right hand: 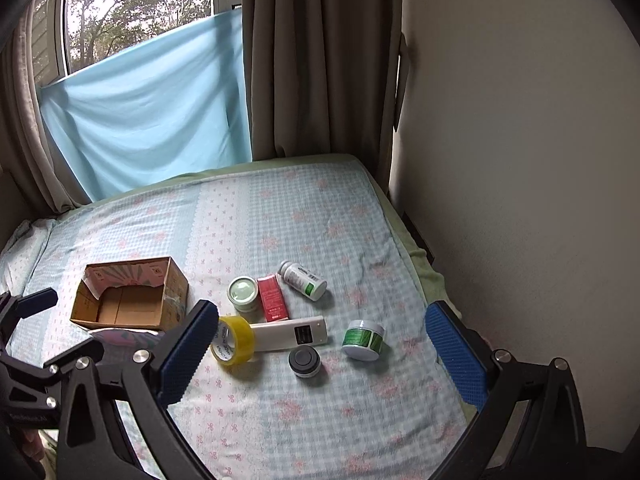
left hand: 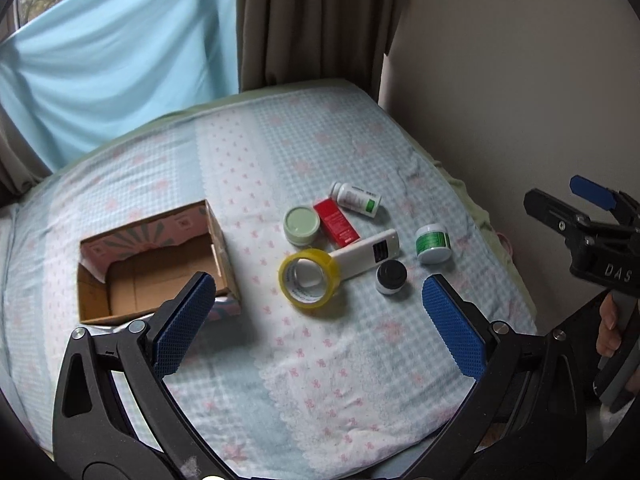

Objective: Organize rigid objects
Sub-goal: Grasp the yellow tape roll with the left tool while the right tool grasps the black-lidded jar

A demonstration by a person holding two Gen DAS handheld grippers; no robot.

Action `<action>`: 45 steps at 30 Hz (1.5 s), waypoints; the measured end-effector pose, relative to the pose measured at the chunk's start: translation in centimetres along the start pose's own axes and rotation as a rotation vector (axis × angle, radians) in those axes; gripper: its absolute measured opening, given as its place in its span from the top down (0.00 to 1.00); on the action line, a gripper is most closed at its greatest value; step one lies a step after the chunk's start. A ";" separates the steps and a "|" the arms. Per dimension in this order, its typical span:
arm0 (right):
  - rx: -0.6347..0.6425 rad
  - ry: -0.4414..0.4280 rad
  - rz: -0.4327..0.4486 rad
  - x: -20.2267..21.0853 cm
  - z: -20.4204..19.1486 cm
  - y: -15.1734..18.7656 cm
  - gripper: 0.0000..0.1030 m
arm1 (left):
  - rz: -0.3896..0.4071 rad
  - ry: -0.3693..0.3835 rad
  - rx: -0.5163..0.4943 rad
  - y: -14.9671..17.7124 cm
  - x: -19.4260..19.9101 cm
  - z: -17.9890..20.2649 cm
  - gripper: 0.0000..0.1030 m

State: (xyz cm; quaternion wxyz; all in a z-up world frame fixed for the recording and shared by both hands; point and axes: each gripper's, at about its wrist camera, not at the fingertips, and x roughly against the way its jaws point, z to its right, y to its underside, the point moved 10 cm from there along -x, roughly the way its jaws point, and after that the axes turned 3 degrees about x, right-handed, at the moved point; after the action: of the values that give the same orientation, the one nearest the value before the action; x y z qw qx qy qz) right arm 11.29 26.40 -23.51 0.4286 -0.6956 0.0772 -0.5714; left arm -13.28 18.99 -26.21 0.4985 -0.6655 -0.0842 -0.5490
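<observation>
An open, empty cardboard box (left hand: pixel 160 268) (right hand: pixel 132 300) sits on the bed at the left. To its right lie a yellow tape roll (left hand: pixel 310 278) (right hand: pixel 233 339), a white remote (left hand: pixel 368 252) (right hand: pixel 290 333), a red box (left hand: pixel 336 222) (right hand: pixel 273 298), a pale green round tin (left hand: pixel 302 225) (right hand: pixel 243 293), a white pill bottle (left hand: pixel 356 199) (right hand: pixel 304 280) on its side, a green-labelled white jar (left hand: pixel 433 245) (right hand: pixel 363 340) and a small black-lidded jar (left hand: pixel 391 278) (right hand: pixel 305 362). My left gripper (left hand: pixel 316 320) is open and empty above the bed. My right gripper (right hand: pixel 320 356) is open and empty.
The bed (left hand: pixel 320 360) has a blue checked sheet with pink flowers. A beige wall (right hand: pixel 520 160) runs along its right side. Brown curtains (right hand: pixel 320 60) and a light blue cloth (right hand: pixel 152 120) hang behind the bed. The right gripper shows at the right edge of the left wrist view (left hand: pixel 588 232).
</observation>
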 end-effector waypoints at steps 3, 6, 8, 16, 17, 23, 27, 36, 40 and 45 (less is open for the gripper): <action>0.013 -0.006 -0.042 -3.3 0.5 2.1 0.00 | -0.053 0.033 0.041 0.2 -4.4 0.2 0.00; 0.020 -0.022 -0.079 -6.5 0.6 4.1 0.00 | -0.101 0.064 0.096 0.5 -8.9 0.0 0.00; 0.020 -0.037 -0.097 -8.7 0.5 5.5 0.00 | -0.136 0.089 0.135 0.9 -12.0 -0.2 0.00; 0.015 -0.090 -0.222 -16.2 -1.2 11.4 0.00 | -0.282 0.052 0.104 2.1 -22.0 -2.1 0.00; 0.007 -0.093 -0.236 -16.8 -1.4 11.9 0.00 | -0.308 0.029 0.047 2.3 -23.0 -2.2 0.00; 0.028 -0.133 -0.302 -20.1 -2.5 13.8 0.00 | -0.482 -0.018 -0.287 4.3 -27.7 -2.2 0.00; 0.082 -0.117 -0.318 -22.1 -3.0 14.5 0.00 | -0.582 0.033 -0.360 5.4 -29.6 -1.2 0.01; 0.099 -0.051 -0.354 -26.4 -3.3 17.1 0.00 | -0.726 0.054 -0.459 8.9 -33.0 -1.6 0.01; 0.088 -0.048 -0.362 -27.4 -3.6 17.8 0.05 | -0.740 0.046 -0.508 9.9 -33.7 -1.8 0.01; 0.090 -0.026 -0.371 -28.5 -3.7 18.2 0.30 | -0.722 0.047 -0.533 10.2 -33.7 -2.3 0.03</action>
State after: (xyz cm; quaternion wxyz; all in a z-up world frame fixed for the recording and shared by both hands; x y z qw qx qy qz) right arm 5.49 30.26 -56.83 0.3475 -0.6853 -0.0834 -0.6346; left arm -20.94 26.99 -59.71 0.0881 -0.6859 -0.1554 -0.7054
